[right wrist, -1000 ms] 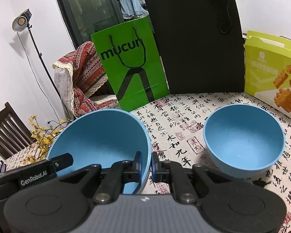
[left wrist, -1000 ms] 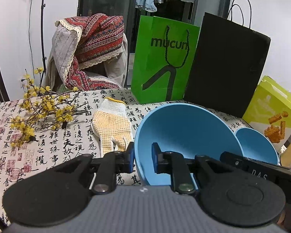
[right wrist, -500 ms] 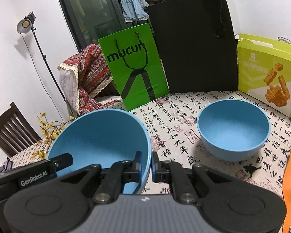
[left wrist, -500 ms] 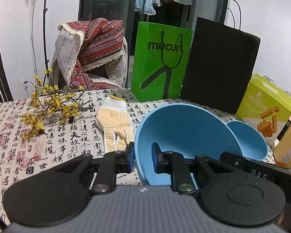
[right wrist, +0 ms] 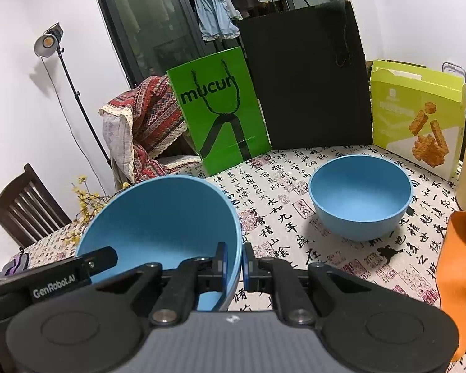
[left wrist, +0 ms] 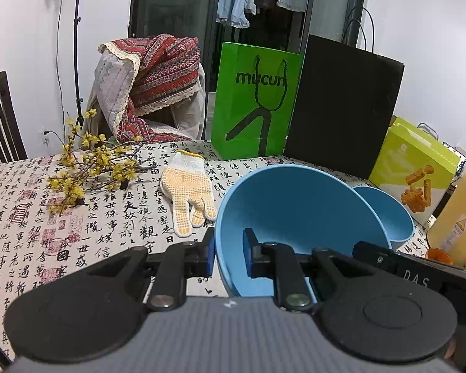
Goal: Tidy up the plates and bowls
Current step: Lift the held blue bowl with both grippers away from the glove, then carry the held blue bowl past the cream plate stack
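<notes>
A large blue bowl is held tilted above the table by both grippers. My left gripper is shut on its left rim, one pad outside and one inside. My right gripper is shut on the opposite rim of the same large bowl. The right gripper's body shows at the lower right of the left wrist view, and the left gripper's body at the lower left of the right wrist view. A smaller blue bowl stands upright on the tablecloth beyond, partly hidden behind the large bowl in the left wrist view.
A work glove and a yellow flower sprig lie to the left. A green bag, black bag and snack box stand at the back. A yellow-orange bottle and orange strap are at the right.
Both grippers, with the large bowl held between them, have drawn back and risen a little. The small bowl and the bags now look farther away, and a bottle has come into view.
</notes>
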A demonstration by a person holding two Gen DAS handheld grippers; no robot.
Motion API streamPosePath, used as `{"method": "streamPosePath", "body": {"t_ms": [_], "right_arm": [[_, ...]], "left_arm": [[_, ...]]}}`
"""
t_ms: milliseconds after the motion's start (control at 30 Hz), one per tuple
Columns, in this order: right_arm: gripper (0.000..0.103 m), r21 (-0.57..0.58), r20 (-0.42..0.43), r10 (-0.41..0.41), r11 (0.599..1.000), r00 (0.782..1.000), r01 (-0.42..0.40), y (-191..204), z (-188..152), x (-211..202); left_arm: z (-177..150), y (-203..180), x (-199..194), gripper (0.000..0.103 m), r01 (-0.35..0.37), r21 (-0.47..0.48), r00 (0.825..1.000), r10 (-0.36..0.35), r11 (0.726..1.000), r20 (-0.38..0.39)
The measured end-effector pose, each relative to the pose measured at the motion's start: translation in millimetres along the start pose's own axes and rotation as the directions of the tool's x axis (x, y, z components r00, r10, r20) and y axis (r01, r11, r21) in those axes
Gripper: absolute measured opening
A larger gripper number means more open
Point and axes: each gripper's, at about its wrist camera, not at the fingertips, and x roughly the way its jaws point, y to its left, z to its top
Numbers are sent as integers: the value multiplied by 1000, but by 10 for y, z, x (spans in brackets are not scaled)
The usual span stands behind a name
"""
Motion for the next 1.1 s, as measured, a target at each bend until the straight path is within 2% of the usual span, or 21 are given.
{"method": "streamPosePath", "body": {"t_ms": [1100], "right_arm": [[9, -9, 31, 23, 1000, 999, -23, 178, -466, -695]], "left_arm": [[-435, 120, -798, 18, -17, -16, 1000, 18, 1000, 26]]}}
